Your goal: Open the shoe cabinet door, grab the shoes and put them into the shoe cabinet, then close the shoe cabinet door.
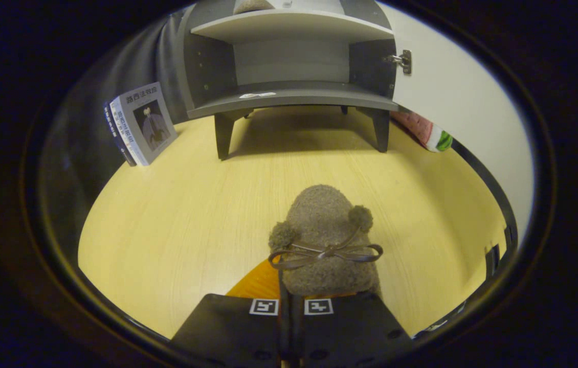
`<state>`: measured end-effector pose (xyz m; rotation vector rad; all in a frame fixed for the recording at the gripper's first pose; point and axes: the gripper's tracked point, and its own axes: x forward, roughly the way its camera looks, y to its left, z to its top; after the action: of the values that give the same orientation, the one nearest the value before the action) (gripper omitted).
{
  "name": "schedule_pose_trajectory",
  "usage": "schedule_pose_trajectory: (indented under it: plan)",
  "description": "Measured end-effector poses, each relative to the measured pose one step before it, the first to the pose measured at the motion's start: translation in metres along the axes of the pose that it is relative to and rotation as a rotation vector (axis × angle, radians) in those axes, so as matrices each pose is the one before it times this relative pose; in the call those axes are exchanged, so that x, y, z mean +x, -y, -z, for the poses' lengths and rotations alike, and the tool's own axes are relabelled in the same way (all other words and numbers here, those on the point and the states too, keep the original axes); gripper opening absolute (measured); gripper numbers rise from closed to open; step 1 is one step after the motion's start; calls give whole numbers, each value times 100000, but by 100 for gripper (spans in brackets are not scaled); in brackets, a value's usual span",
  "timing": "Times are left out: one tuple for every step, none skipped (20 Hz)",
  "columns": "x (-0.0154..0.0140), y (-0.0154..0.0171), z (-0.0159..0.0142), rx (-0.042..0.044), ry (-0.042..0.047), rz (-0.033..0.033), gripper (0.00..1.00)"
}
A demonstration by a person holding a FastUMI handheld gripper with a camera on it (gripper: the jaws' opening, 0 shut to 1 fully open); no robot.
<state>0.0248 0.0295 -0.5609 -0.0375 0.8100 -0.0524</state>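
My gripper [290, 300] is shut on the rear rim of a fuzzy grey-brown slipper [325, 225] with a dark bow and two pom-poms, its orange sole edge showing beside the fingers. The slipper's toe points ahead toward the grey shoe cabinet [289, 97], which stands on short legs at the far side of the wooden surface [166, 214]. The cabinet door [452, 92] is swung open to the right, its pale inner face showing. The lower shelf is bare apart from a small white sticker. A second fuzzy slipper [250, 5] lies on the shelf above.
Two books [140, 122] lean against the dark wall left of the cabinet. A watermelon-patterned object [429, 132] lies behind the open door. Open wooden surface stretches between the held slipper and the cabinet legs.
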Motion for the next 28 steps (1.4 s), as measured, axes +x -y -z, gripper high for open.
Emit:
schedule_pose_trajectory:
  plan:
    - [-109, 58, 72, 113, -558, -348, 4]
    - [-194, 128, -177, 462, 40, -375, 4]
    - [-290, 97, -131, 690, -198, -342, 4]
    - [-588, 277, -328, 714, -11, -15, 4]
    - [-729, 200, -636, 676, 783, -195, 4]
    - [-924, 194, -887, -424, 1046, 243, 4]
    - [-1074, 168, -1151, -1007, 1101, -142, 4]
    - [-1306, 147, -1508, 87, 1943, -754, 4]
    - [-1523, 40, -2011, 999, 2713, -987, 4]
    - [-1454, -35, -2148, 589, 2778, -1172, 4]
    - [-1581, 103, -2260, 273, 2771, -674, 4]
    - [-1337, -69, -2294, -183, 2527, -907, 4]
    - [-1071, -207, -2387, 130, 2837, -1290, 4]
    - [-797, -171, -1911, -440, 837, -1532, 4]
    - [-524, -172, -2024, -533, 1650, -912, 4]
    - [-323, 113, -1787, -1375, 1328, -222, 4]
    - [-229, 110, -2050, -1099, 1872, -293, 4]
    - [-75, -49, -2083, -261, 2883, -584, 4]
    - [383, 117, -1870, -243, 2299, 62, 4]
    - [386, 157, -1886, -93, 2107, 453, 4]
    - [651, 117, -1847, -687, 1691, 201, 4]
    - [844, 38, -1815, -138, 1280, 126, 4]
    - [1108, -4, -1649, 72, 1810, 569, 4]
    - [1192, 213, -1467, -132, 1002, 1091, 4]
    - [1553, 307, -1720, 138, 1671, 1338, 4]
    - [1370, 259, -1483, 574, 1589, 1302, 4]
    - [1625, 281, -1337, 605, 978, 1323, 4]
    - [1766, 64, -1211, 707, 591, 534, 4]
